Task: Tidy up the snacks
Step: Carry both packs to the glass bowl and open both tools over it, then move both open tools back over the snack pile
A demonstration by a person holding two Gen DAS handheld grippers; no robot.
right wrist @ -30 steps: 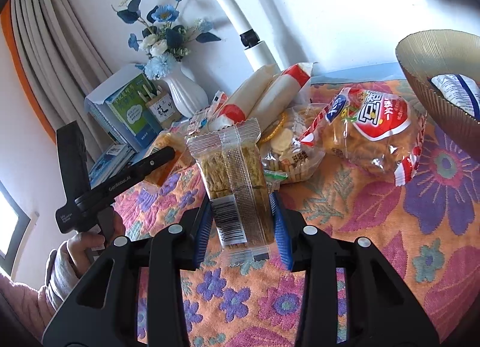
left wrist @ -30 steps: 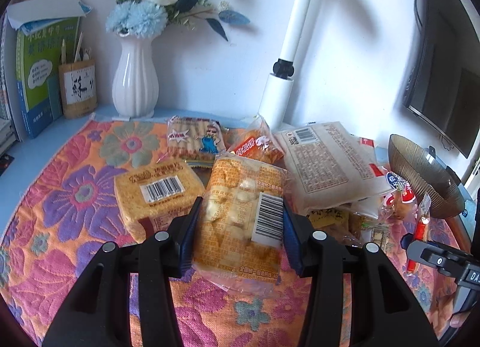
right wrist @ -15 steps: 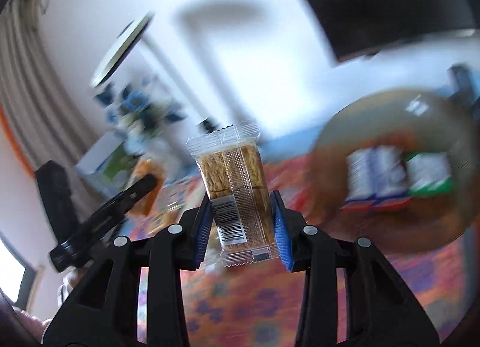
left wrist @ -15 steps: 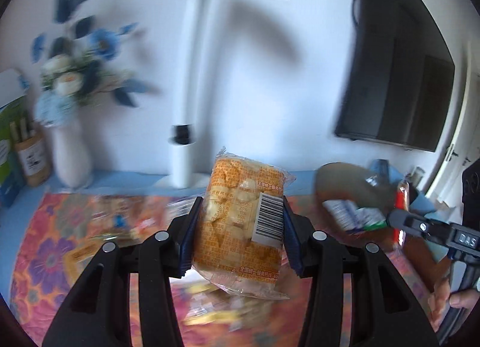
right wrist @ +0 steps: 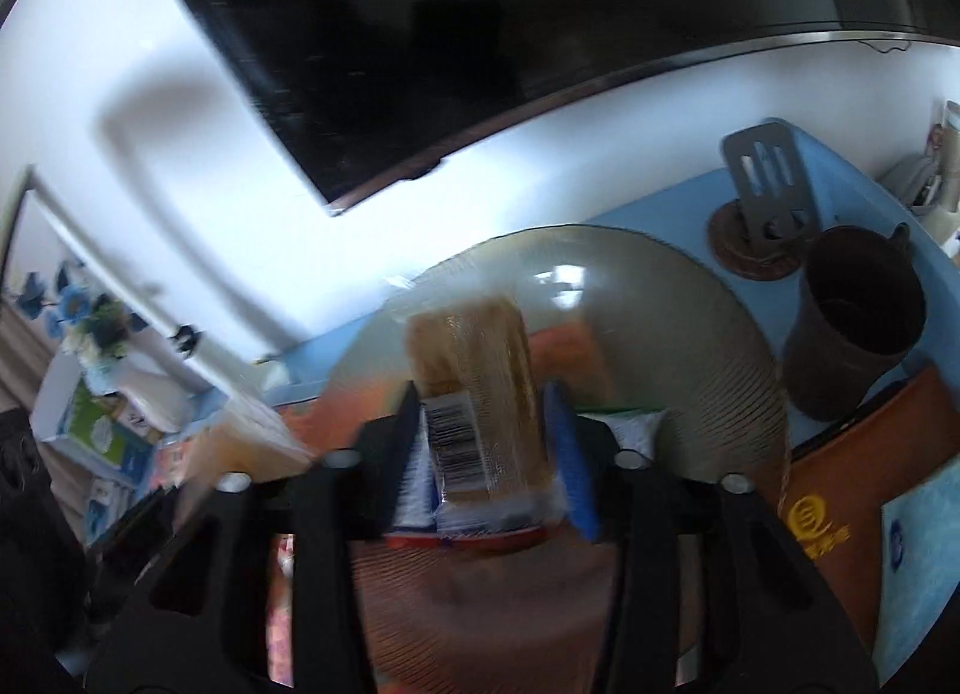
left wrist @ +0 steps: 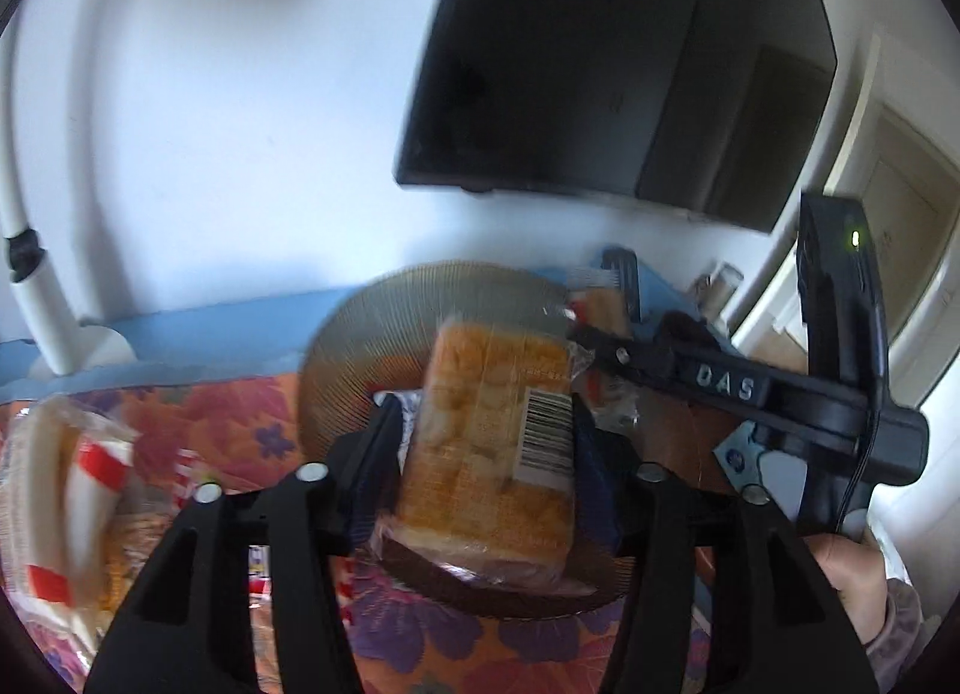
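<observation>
My left gripper (left wrist: 486, 454) is shut on an orange snack pack (left wrist: 480, 454) with a barcode and holds it over the ribbed brown glass bowl (left wrist: 354, 346). My right gripper (right wrist: 486, 448) is shut on a clear pack of brown biscuit bars (right wrist: 480, 382) and holds it over the same bowl (right wrist: 690, 322). Blue and white packets (right wrist: 630, 430) lie in the bowl below. The right gripper also shows in the left wrist view (left wrist: 606, 334), reaching in over the bowl's right side. Both views are blurred.
A dark mug (right wrist: 852, 328) and a phone stand (right wrist: 762, 196) sit on the blue table behind the bowl. An orange booklet (right wrist: 852, 490) lies at right. Red-and-white snack packs (left wrist: 66, 484) lie on the floral cloth (left wrist: 198, 412). A lamp post (left wrist: 36, 274) stands at the left.
Both grippers have lifted their packs off the cloth and swung right to above the bowl. The snack pile and vase have slid out of view to the left.
</observation>
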